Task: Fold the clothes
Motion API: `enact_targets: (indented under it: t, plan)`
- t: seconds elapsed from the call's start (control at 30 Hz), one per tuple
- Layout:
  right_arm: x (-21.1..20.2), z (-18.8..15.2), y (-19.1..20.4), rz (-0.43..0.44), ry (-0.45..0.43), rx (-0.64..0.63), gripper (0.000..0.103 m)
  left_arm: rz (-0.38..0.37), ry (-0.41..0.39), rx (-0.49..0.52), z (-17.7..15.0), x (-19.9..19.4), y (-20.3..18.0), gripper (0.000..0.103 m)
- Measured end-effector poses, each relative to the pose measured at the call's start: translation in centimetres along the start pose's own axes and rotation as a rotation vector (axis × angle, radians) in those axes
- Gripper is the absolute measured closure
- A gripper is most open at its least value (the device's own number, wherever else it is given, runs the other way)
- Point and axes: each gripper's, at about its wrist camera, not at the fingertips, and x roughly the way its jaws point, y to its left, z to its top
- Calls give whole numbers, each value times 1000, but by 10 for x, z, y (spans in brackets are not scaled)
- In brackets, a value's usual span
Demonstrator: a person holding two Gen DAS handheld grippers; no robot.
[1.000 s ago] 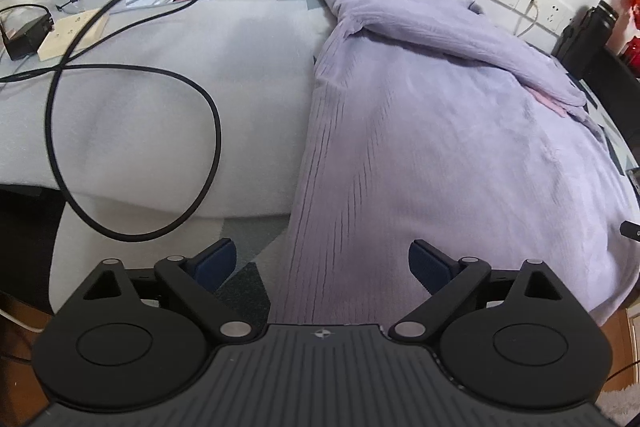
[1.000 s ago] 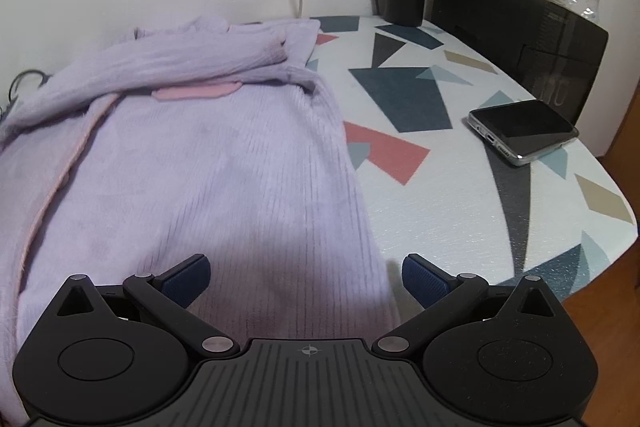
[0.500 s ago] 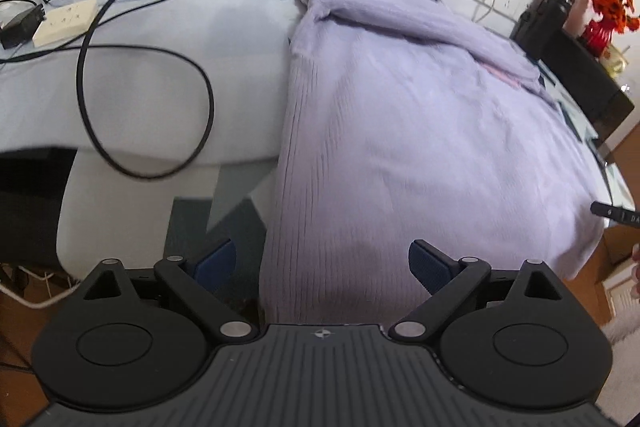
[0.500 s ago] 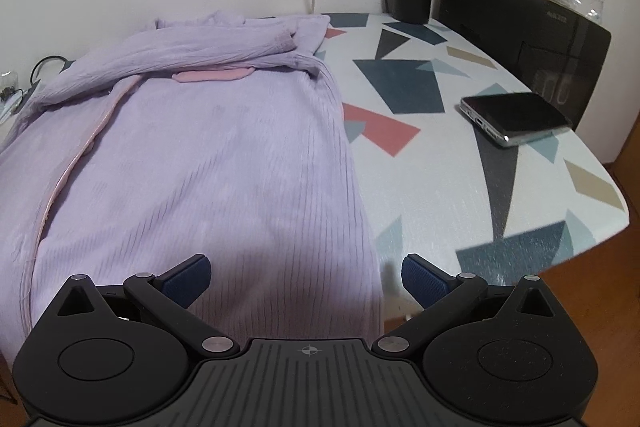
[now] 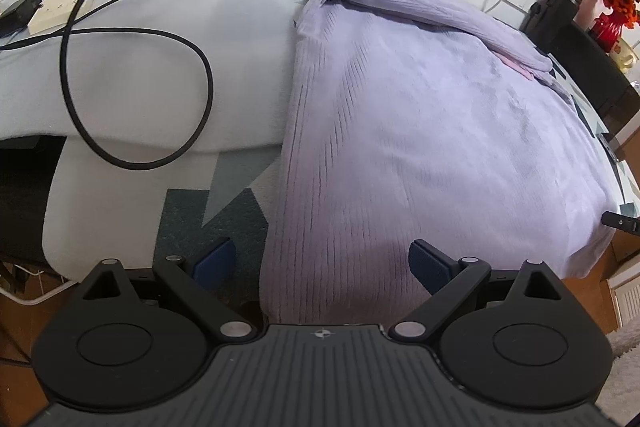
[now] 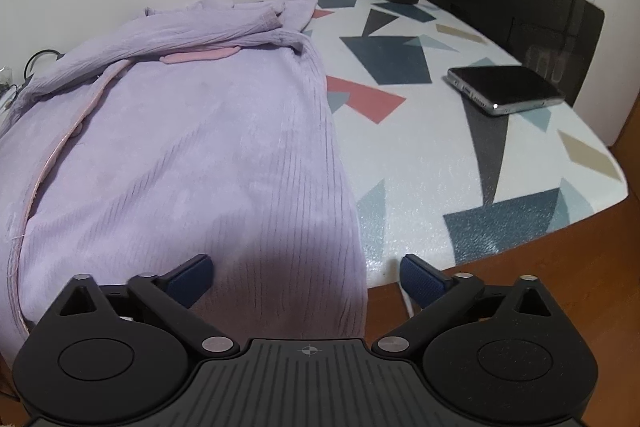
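The ribbed lilac fleece garment [image 5: 420, 131] lies flat on the patterned table [image 6: 460, 163], hem overhanging the near edge. Left gripper [image 5: 322, 263] and right gripper [image 6: 306, 277], both spread wide and empty, flank its hem corners; pinching both corners evenly would suit any fold.

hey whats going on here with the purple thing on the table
A person holds tongs in each hand, facing a lilac garment spread flat on the patterned table, its sleeve folded across the far end. The left tongs and right tongs are both open at the near hem, which hangs over the table edge, and neither grips the cloth yet. A phone lies to the right of the garment and a black cable to its left.
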Motion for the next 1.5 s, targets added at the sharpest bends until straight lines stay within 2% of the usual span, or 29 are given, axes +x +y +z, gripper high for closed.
enact_targets:
  t: [0.17,0.4,0.5,0.57,0.6,0.63,0.67,0.8,0.83,0.87,0.93,1.1,1.17,1.2,1.23,1.27,1.3,1.33,1.37,1.4,1.5]
  plan:
    - [4,-1,2,25,9,1,11,8,-13,-5,6,6,-3,8]
    - [7,3,8,65,21,23,18,25,-1,65,13,14,-14,9]
    - [3,4,9,78,26,34,31,1,-2,71,15,10,-15,28]
    - [0,5,11,89,29,40,47,-19,-6,80,17,4,-17,56]
    - [-2,6,13,95,30,35,52,-37,-6,77,18,1,-16,63]
    - [-4,7,14,102,31,30,61,-60,-1,70,20,-1,-15,79]
    - [-6,9,16,114,28,16,66,-88,9,54,21,-2,-12,82]
    - [-10,12,18,146,28,-24,69,-130,16,30,20,-1,-10,81]
    - [-10,13,17,149,32,-29,65,-138,16,32,20,0,-11,75]
    - [-9,13,17,153,36,-34,61,-147,17,34,20,1,-13,64]
    - [-4,11,12,148,50,-13,52,-163,18,38,20,3,-16,47]
    - [5,4,7,145,40,5,42,-165,9,78,21,8,-28,46]
    - [7,3,8,149,33,6,35,-163,2,72,22,9,-29,46]
    - [8,2,8,151,30,6,35,-161,1,66,23,10,-29,46]
    - [8,1,10,145,26,5,35,-150,3,65,24,11,-30,54]
    - [6,1,11,147,25,5,37,-134,9,70,26,12,-31,78]
    - [5,1,13,150,23,5,40,-125,21,73,28,13,-32,88]
    - [4,2,14,153,22,5,52,-120,30,75,29,13,-32,88]
    - [2,2,15,156,20,4,70,-123,28,75,30,12,-33,90]
    - [-1,2,16,168,16,-3,77,-125,27,74,31,11,-33,90]
    - [-6,5,16,192,6,-16,81,-121,30,62,30,14,-32,89]
